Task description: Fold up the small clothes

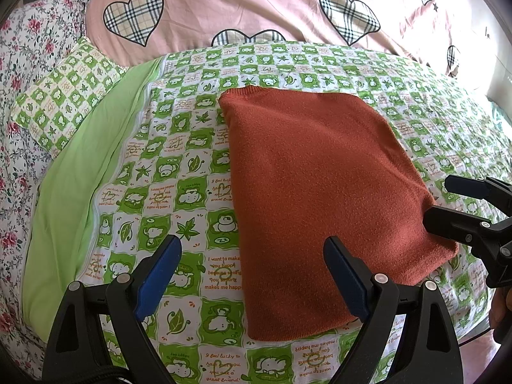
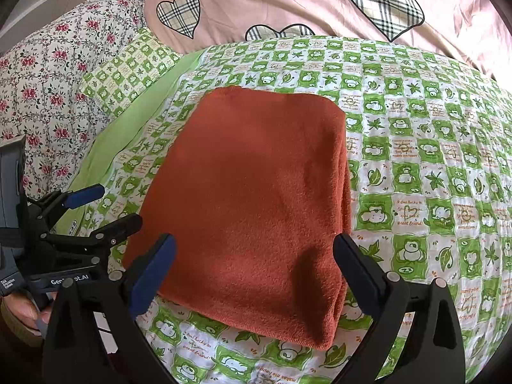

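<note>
A rust-orange knit garment [image 1: 320,198] lies folded into a thick rectangle on the green-and-white checked bedspread [image 1: 179,166]. It also shows in the right wrist view [image 2: 256,204]. My left gripper [image 1: 252,275] is open and empty, just above the garment's near left edge. My right gripper [image 2: 254,272] is open and empty, its fingers straddling the garment's near edge. The right gripper shows at the right edge of the left wrist view [image 1: 448,201], open. The left gripper shows at the left of the right wrist view [image 2: 118,206], open.
A pink quilt with plaid hearts [image 1: 256,3] lies behind the bedspread. A matching checked pillow [image 1: 64,102] and a floral sheet [image 1: 19,73] are at the left. A plain green strip [image 1: 83,166] borders the bedspread's left side.
</note>
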Demonstrator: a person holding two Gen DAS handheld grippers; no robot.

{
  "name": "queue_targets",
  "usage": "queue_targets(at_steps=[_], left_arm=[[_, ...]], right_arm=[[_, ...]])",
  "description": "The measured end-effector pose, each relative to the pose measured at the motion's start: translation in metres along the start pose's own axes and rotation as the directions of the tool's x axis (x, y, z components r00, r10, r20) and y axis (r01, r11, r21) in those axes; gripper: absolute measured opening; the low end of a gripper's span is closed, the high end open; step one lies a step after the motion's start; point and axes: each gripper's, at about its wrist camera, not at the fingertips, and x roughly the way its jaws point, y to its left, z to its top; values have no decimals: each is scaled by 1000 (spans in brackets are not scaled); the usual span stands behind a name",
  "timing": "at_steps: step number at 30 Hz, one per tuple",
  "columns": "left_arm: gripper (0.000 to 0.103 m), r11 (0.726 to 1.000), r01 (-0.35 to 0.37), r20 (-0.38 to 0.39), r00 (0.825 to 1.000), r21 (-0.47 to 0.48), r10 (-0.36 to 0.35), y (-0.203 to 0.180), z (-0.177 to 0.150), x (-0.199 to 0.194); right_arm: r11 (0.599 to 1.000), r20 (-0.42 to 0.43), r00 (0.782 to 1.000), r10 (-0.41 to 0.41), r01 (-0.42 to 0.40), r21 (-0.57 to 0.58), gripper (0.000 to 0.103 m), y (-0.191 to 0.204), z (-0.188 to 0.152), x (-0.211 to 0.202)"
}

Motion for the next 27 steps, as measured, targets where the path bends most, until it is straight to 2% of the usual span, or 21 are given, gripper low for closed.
queue_targets(at_steps=[27], left_arm=[[91, 1000, 5, -6, 1000, 12, -5, 6, 11, 15]], right_arm=[[1000, 2, 1000, -7, 7, 12, 99, -13, 9, 9]])
